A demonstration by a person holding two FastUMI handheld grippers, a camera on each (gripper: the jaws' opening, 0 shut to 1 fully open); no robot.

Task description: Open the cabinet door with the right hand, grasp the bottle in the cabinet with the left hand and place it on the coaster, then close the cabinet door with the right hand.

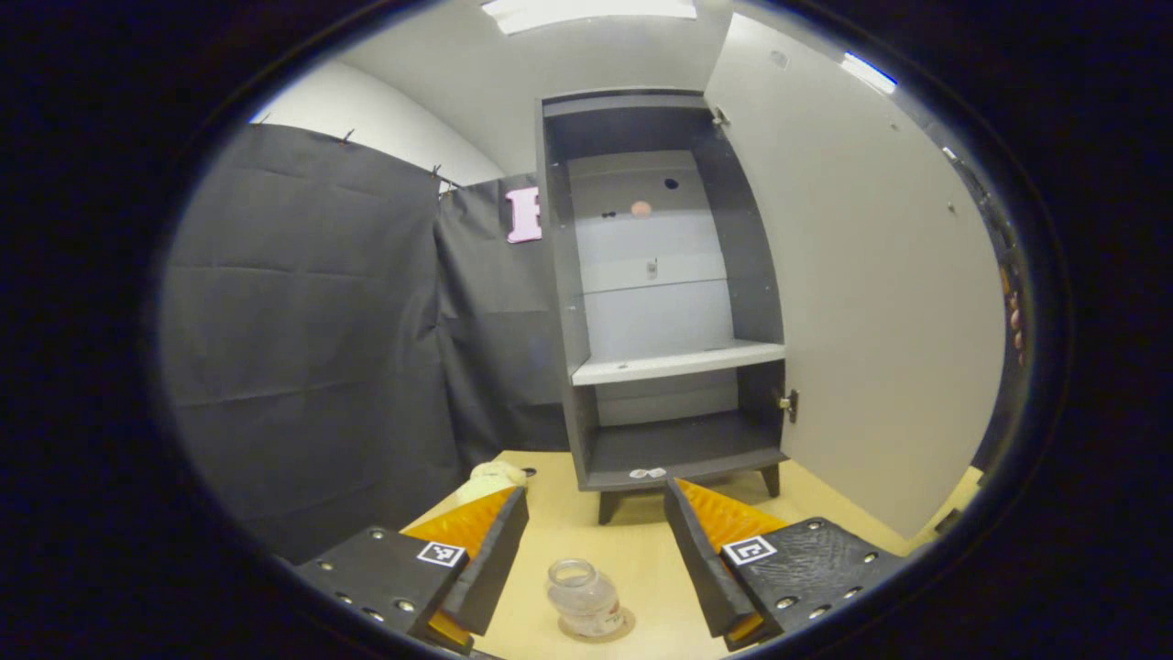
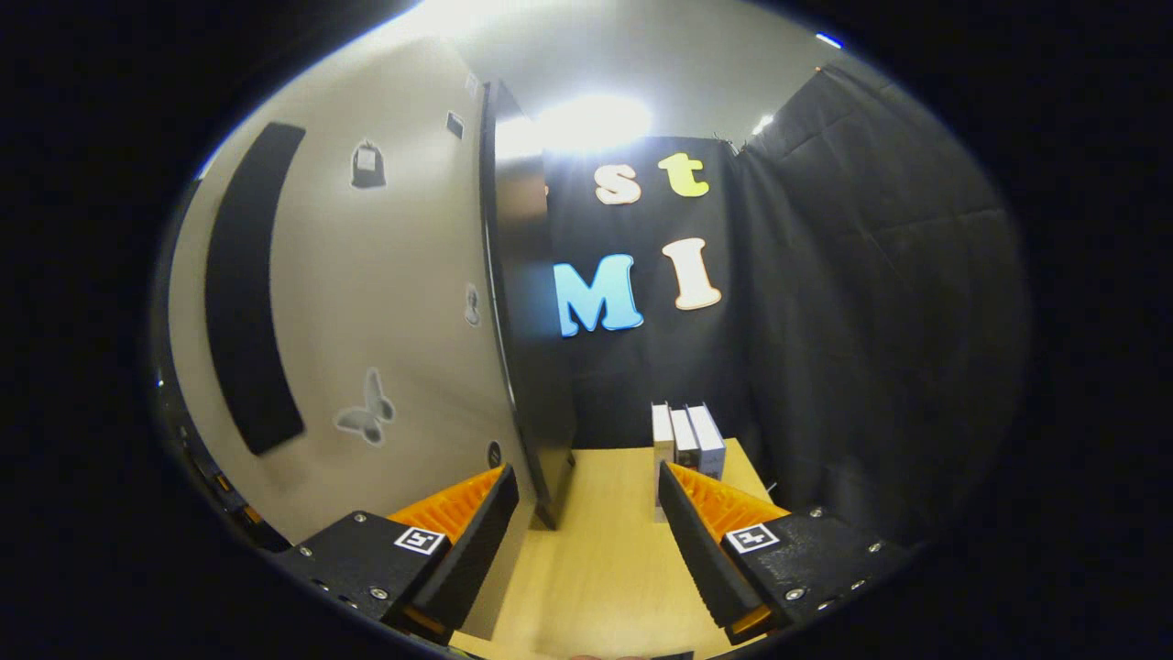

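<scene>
Your left gripper [image 1: 596,559] has its jaws spread wide, touching nothing; the bottle [image 1: 584,598] stands upright on the coaster [image 1: 625,630] between them. Your right gripper [image 2: 586,532] is likewise spread wide, empty, straddling the open cabinet door [image 2: 367,302] edge.

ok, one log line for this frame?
stage: bottle on coaster, released | left gripper: open, over bottle | cabinet door: open | right gripper: open, at door edge | next: likely close door

Ceiling lights [image 2: 586,124] glare brightly high above the right tongs [image 2: 586,536], washing out detail there. Fisheye bending curves the edges; focus is sharp.
</scene>
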